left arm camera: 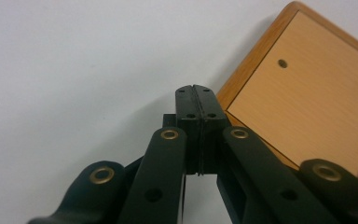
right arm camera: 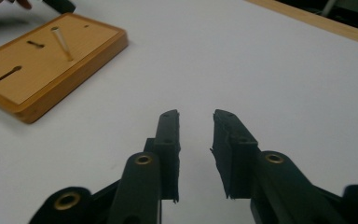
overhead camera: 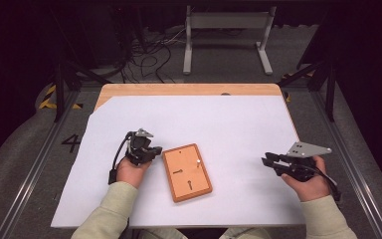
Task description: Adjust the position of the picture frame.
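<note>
Hiding the wooden board's (left arm camera: pixel 303 100) near corner, left tongs (left arm camera: pixel 197 100) sit closed.

Left gripper (overhead camera: pixel 152 149) held with jaws pressed together just beside the wooden board (overhead camera: pixel 186 172), right gripper (overhead camera: pixel 267 160) held well apart from it, jaws parted, seemingly empty.

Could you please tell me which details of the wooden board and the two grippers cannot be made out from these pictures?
- Wooden board: in the left gripper view, the frame edges cut off most of it.
- Peg: blurred at the left gripper view's right edge; how it is fixed is too small to tell.
- Slots: depth unreadable.
- Right gripper: the high view leaves its jaw gap unclear.
- Left gripper: hand-covered body.
</note>
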A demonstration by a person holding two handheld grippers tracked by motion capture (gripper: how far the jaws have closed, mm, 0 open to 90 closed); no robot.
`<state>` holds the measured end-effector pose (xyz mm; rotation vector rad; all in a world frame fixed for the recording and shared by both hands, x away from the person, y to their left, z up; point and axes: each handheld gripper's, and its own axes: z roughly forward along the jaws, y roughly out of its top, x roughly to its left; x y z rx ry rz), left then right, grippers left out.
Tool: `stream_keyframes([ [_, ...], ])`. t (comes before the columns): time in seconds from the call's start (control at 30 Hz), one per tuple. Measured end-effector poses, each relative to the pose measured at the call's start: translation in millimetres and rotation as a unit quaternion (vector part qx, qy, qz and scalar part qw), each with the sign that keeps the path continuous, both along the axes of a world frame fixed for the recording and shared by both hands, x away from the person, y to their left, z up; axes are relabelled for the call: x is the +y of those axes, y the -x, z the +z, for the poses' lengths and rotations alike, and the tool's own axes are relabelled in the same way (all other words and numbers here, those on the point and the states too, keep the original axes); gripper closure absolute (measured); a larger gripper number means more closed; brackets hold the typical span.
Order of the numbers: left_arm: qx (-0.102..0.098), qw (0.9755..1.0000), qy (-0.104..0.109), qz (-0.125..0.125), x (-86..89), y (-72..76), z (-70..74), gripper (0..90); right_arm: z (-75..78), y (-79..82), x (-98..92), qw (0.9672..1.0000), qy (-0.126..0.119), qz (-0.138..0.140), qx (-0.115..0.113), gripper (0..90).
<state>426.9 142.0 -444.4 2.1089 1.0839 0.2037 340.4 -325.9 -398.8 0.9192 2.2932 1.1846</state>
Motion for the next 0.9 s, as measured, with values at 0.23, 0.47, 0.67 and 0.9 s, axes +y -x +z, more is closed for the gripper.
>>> stream_keyframes([
  [0.23,-0.047,0.9978,0.015,-0.044,11.6,22.6,18.6,86.6,-3.9,6.0,38.7,0.9969,0.028,0.070,0.022,84.8],
  [0.47,-0.063,0.9958,-0.002,-0.066,17.3,44.2,28.8,85.2,-14.6,5.9,72.6,0.9899,0.059,0.120,0.047,89.1],
  [0.67,-0.068,0.9958,0.004,-0.062,21.5,50.2,32.3,84.3,-24.8,10.2,104.5,0.9805,0.086,0.168,0.056,88.2],
  [0.9,-0.067,0.9962,0.000,-0.057,27.8,55.1,30.0,83.1,-34.4,8.0,125.8,0.9715,0.123,0.193,0.060,90.0],
])
